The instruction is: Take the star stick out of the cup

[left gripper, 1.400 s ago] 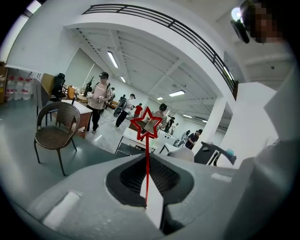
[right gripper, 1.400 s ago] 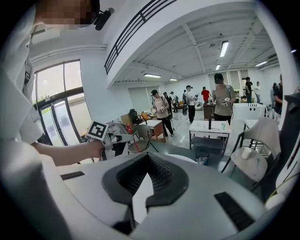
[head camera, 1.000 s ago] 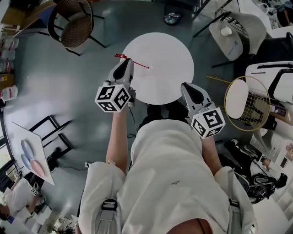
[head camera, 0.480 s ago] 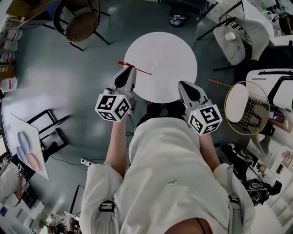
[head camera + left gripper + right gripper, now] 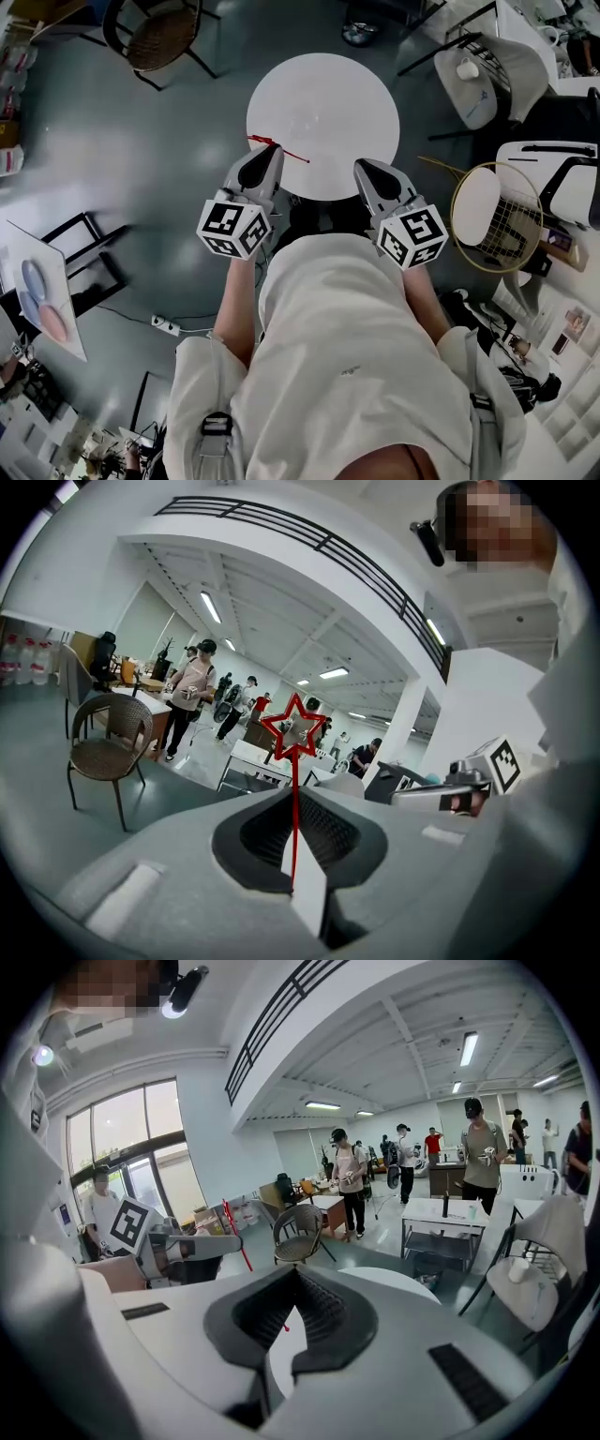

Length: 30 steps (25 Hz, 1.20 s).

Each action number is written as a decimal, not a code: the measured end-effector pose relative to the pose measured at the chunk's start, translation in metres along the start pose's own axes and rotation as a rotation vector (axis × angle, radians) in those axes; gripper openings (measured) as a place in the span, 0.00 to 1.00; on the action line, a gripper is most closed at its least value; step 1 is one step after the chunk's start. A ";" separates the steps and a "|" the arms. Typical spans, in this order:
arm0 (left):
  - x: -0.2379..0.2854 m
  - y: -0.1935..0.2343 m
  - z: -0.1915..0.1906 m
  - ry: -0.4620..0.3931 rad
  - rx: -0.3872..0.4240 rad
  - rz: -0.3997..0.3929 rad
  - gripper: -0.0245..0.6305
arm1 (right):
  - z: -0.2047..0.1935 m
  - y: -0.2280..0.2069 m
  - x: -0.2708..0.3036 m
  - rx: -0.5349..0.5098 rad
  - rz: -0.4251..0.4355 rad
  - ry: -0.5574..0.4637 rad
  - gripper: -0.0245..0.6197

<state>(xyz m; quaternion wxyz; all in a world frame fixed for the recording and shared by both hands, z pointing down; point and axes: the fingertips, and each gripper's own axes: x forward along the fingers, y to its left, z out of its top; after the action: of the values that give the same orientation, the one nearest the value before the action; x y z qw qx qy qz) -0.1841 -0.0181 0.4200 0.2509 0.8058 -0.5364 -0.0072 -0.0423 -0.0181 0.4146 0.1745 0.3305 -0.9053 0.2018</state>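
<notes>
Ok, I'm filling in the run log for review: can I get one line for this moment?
left gripper: shut on stick | right gripper: shut, empty | stick: out of cup, by table edge | cup: not in view

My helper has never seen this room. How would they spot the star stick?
Find the round white table; at its near-left edge the left claw is shut on a thin red star stick. Its hollow star tip sets it apart from the plain table and grey claw.
</notes>
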 end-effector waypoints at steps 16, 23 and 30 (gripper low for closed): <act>-0.018 -0.052 -0.025 -0.057 -0.092 0.164 0.07 | 0.011 -0.017 -0.023 -0.056 0.185 -0.031 0.05; 0.008 -0.109 -0.063 -0.045 -0.116 0.216 0.07 | -0.008 -0.065 -0.070 -0.041 0.213 -0.019 0.05; 0.007 -0.166 -0.088 -0.026 -0.091 0.305 0.07 | -0.037 -0.100 -0.102 -0.015 0.261 0.022 0.05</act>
<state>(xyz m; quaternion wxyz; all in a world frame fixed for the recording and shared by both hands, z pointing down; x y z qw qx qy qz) -0.0135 0.0604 0.4300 0.2783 0.7026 -0.6549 -0.0037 0.1048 -0.0164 0.4255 0.1591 0.2064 -0.9402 0.2195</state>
